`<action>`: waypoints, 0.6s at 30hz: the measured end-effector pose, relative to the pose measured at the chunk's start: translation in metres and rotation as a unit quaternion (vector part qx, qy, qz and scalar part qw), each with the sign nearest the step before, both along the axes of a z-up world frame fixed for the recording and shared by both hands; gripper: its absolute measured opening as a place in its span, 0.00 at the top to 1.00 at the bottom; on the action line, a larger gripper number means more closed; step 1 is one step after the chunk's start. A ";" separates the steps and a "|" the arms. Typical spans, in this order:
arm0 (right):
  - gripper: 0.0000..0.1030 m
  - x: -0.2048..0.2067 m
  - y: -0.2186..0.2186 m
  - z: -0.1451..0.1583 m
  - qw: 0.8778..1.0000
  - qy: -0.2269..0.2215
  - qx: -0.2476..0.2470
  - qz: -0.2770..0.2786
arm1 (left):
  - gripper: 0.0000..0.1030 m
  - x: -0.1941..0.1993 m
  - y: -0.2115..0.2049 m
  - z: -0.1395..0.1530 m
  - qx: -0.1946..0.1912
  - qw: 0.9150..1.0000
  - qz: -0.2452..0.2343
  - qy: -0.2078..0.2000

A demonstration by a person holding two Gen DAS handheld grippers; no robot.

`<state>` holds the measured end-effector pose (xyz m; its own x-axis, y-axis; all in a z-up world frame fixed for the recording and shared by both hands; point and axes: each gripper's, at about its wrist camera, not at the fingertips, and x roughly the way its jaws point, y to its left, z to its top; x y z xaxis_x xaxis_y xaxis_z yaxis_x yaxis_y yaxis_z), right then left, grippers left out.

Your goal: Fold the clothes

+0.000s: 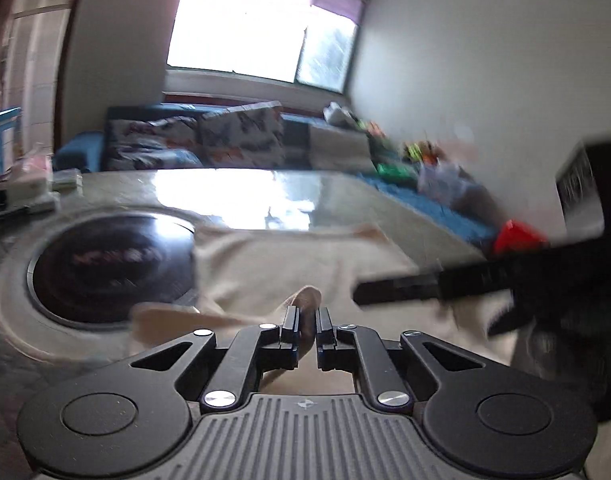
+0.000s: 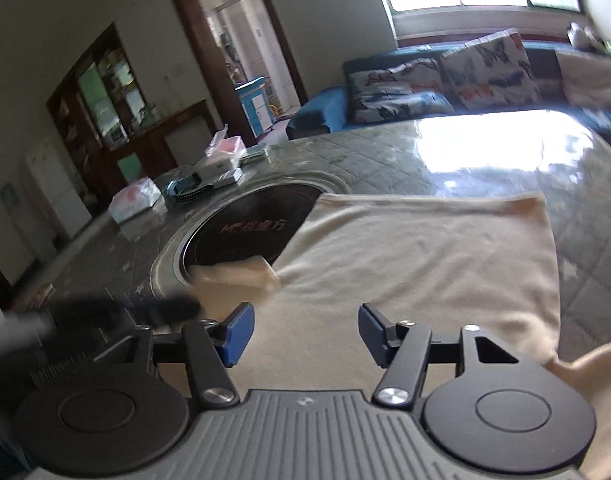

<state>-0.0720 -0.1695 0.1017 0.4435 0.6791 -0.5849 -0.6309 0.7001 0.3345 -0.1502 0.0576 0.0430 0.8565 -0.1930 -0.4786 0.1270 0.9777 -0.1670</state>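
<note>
Cream cloth [image 2: 417, 256] lies spread on a quilted, plastic-covered bench [image 2: 385, 160], one corner overlapping a round black hob [image 2: 249, 232] set into the bench top. Left gripper [image 1: 305, 330] has its fingers [image 1: 291, 324] drawn almost together, pinching a raised fold of the cloth [image 1: 285, 276] between them, above the garment's near edge. Right gripper [image 2: 305, 334] hovers just over the cloth with its blue-padded fingers [image 2: 237, 334] spread wide and nothing between them; in the left view it crosses the right side of the frame as a dark, blurred shape [image 1: 465, 280]. A loose flap of the cloth [image 2: 237, 276] lies by the hob's rim, just ahead of the right gripper's left finger. Red characters are printed across the hob's glass, but they are too blurred to read. Small boxes [image 2: 221, 160] and a tissue pack [image 2: 135, 198] sit at the bench's far left. Beyond, a blue sofa [image 2: 445, 76] with patterned cushions stands under a bright window [image 1: 261, 24].
</note>
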 end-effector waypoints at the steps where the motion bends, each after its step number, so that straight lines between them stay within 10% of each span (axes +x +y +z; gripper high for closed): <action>1: 0.48 0.002 -0.003 -0.003 1.000 0.007 0.004 -0.004 | 0.91 0.002 -0.010 -0.007 0.017 1.000 -0.008 0.005; 6: 0.54 0.011 -0.007 -0.019 0.998 0.054 0.012 -0.007 | 0.89 0.000 -0.032 -0.027 0.062 0.997 -0.041 0.023; 11: 0.55 0.008 0.008 -0.033 0.998 0.057 -0.010 0.008 | 0.51 -0.010 -0.025 -0.025 0.076 0.996 -0.038 0.015; 18: 0.63 0.006 0.033 -0.040 0.998 0.034 -0.039 0.029 | 0.32 -0.025 0.010 -0.021 0.081 0.996 0.018 0.012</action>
